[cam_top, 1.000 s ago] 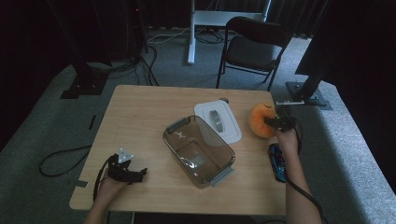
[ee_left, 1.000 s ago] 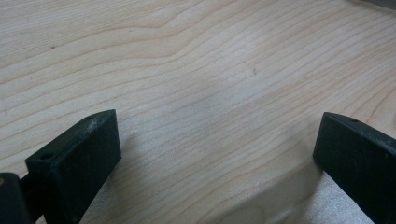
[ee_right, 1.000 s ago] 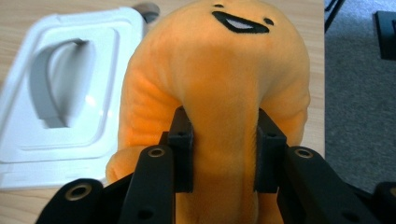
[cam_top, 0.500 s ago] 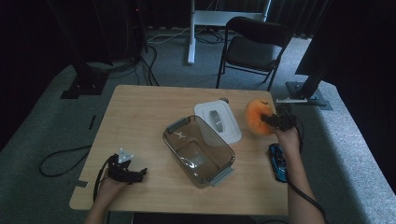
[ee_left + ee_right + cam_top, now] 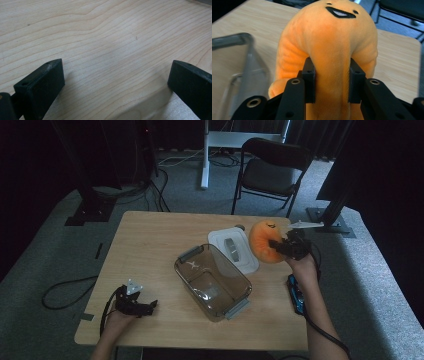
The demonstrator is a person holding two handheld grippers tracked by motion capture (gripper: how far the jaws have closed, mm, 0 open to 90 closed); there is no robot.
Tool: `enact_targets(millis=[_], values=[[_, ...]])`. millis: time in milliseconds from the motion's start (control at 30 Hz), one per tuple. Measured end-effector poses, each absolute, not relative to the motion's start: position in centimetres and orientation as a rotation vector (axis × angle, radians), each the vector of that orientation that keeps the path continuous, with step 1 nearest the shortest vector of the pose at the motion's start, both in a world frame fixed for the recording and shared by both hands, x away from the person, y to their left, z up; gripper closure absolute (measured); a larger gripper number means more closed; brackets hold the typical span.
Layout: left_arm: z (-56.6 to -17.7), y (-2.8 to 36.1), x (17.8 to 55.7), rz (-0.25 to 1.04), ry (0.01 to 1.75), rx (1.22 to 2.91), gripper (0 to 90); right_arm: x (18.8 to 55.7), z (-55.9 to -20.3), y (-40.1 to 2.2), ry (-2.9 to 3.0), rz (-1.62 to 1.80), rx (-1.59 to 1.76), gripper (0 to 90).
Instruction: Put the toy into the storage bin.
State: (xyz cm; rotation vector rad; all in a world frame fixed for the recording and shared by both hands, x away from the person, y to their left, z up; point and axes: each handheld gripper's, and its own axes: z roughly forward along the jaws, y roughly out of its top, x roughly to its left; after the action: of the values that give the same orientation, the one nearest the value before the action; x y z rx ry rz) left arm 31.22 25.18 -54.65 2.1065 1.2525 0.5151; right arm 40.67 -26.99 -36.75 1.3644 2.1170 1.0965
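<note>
Risen off table [image 5: 150, 240]: orange plush [image 5: 263, 242], clamped in right hand-held gripper [image 5: 280, 246], long axis upright, face up; left hand-held gripper [image 5: 148, 307] open.

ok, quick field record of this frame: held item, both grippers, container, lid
held item: orange plush, smiling face stitched on
right hand-held gripper: shut on plush, jaws pinching a fold
left hand-held gripper: open, over bare table
container: clear, lid off, mid-table
lid: white, flat on table between container and plush
</note>
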Motion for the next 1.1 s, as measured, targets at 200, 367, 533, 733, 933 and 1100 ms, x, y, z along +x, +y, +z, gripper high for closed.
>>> enact_targets(millis=[200, 367, 533, 733, 933, 1100], values=[[-54.6, 25.2, 31.2, 0.516, 1.252, 2.107, 1.2, 39.2, -35.3, -24.8, 2.180, 1.166, 1.253, 66.6], [-54.6, 25.2, 31.2, 0.515, 1.251, 2.108, 1.2, 38.4, -34.2, -23.0, 2.219, 1.236, 1.182, 66.5], [-54.6, 25.2, 31.2, 0.515, 1.251, 2.109, 1.2, 37.8, -33.9, -21.2, 2.279, 1.243, 1.104, 66.0], [-54.6, 25.2, 31.2, 0.515, 1.252, 2.109, 1.2, 36.7, -33.5, -19.7, 2.332, 1.271, 1.024, 66.0], [-54.6, 25.2, 31.2, 0.515, 1.251, 2.109, 1.2, 35.5, -33.2, -17.9, 2.388, 1.285, 0.929, 66.0], [-54.6, 25.2, 31.2, 0.515, 1.251, 2.109, 1.2, 35.0, -33.8, -16.7, 2.444, 1.292, 0.889, 66.0]])
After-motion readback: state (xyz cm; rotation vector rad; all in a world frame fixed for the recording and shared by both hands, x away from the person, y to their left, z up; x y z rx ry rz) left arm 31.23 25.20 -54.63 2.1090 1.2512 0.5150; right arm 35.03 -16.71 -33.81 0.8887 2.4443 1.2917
